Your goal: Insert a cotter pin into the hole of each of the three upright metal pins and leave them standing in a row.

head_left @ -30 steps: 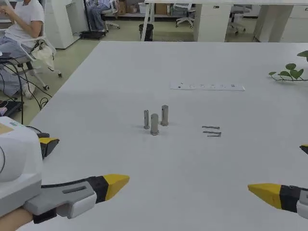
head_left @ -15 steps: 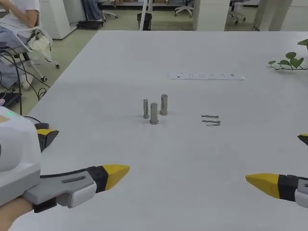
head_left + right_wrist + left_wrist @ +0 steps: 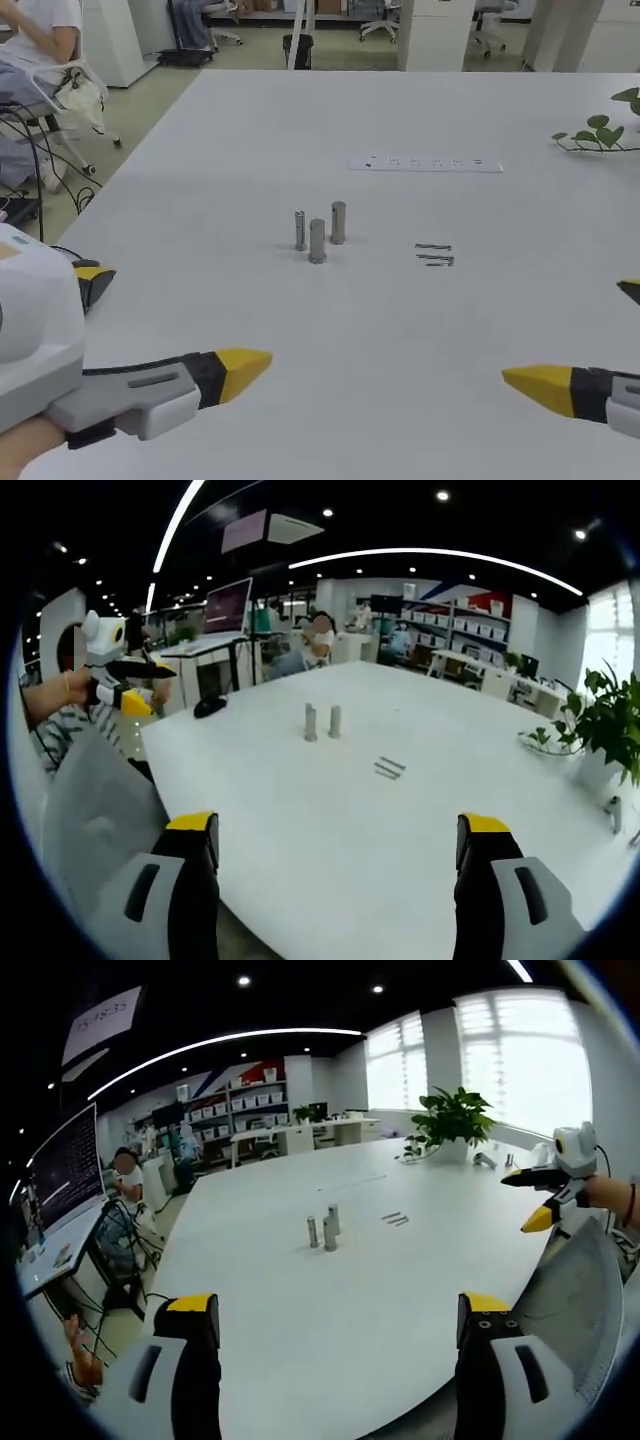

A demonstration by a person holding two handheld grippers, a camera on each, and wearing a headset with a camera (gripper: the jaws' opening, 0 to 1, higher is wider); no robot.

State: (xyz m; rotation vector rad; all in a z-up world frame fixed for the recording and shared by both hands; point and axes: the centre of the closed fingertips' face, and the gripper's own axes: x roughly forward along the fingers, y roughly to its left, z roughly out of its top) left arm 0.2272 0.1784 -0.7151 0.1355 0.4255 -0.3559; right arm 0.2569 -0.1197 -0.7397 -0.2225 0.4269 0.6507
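Three upright metal pins [image 3: 317,240] stand in a tight cluster at the middle of the white table [image 3: 330,330], not in a straight row. A few cotter pins [image 3: 434,254] lie flat to their right. My left gripper [image 3: 170,320] hovers open near the table's front left, well short of the pins. My right gripper [image 3: 575,335] is open at the front right, empty. In the left gripper view the metal pins [image 3: 322,1230] and cotter pins [image 3: 395,1219] lie far beyond the open left gripper [image 3: 337,1310]. The right gripper view shows the metal pins [image 3: 320,721] and cotter pins [image 3: 388,768] ahead of the right gripper [image 3: 337,830].
A white power strip [image 3: 427,164] lies behind the pins. A leafy plant sprig [image 3: 598,135] reaches in at the far right. A seated person [image 3: 40,50] and office chairs are off the table's left edge.
The head view has shifted a little, so the pins sit slightly higher in the picture. The pins, the cotter pins and both open grippers keep their places.
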